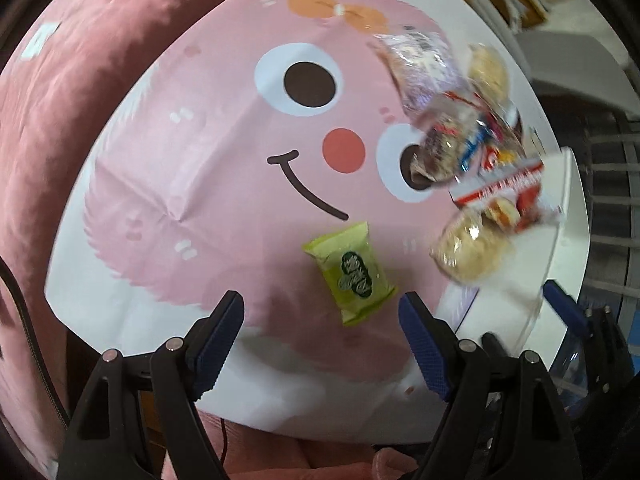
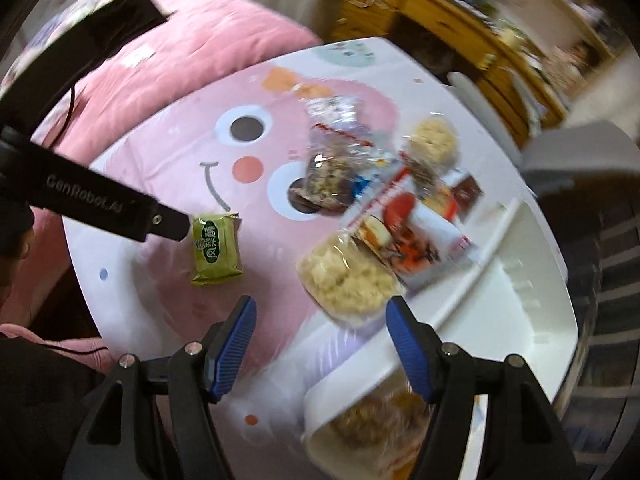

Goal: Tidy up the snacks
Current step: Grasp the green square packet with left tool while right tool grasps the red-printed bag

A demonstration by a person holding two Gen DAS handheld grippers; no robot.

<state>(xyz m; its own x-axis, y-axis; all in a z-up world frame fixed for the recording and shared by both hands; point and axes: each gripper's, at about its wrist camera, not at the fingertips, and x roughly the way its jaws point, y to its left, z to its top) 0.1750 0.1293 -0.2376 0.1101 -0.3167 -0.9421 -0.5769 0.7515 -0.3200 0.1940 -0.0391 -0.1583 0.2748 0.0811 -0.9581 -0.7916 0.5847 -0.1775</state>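
Snacks spread over a pink cartoon-face mat (image 1: 208, 184), both grippers hanging above.

A white bin (image 2: 516, 304) sits at the mat's edge beside the snack heap (image 2: 380, 208). The left gripper (image 1: 322, 312), wide open and empty, hovers over the green packet (image 1: 350, 270). The right gripper (image 2: 320, 320), open and empty, hovers near a rice cake (image 2: 348, 280).

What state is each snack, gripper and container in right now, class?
Left gripper: open, empty, above the green packet.
Right gripper: open, empty.
Green snack packet: sealed, lying flat, alone.
Rice cake pack: wrapped, at the pile's near edge.
Snack pile: jumbled, unsorted.
White tray: mostly bare; wrapped snack at near end.
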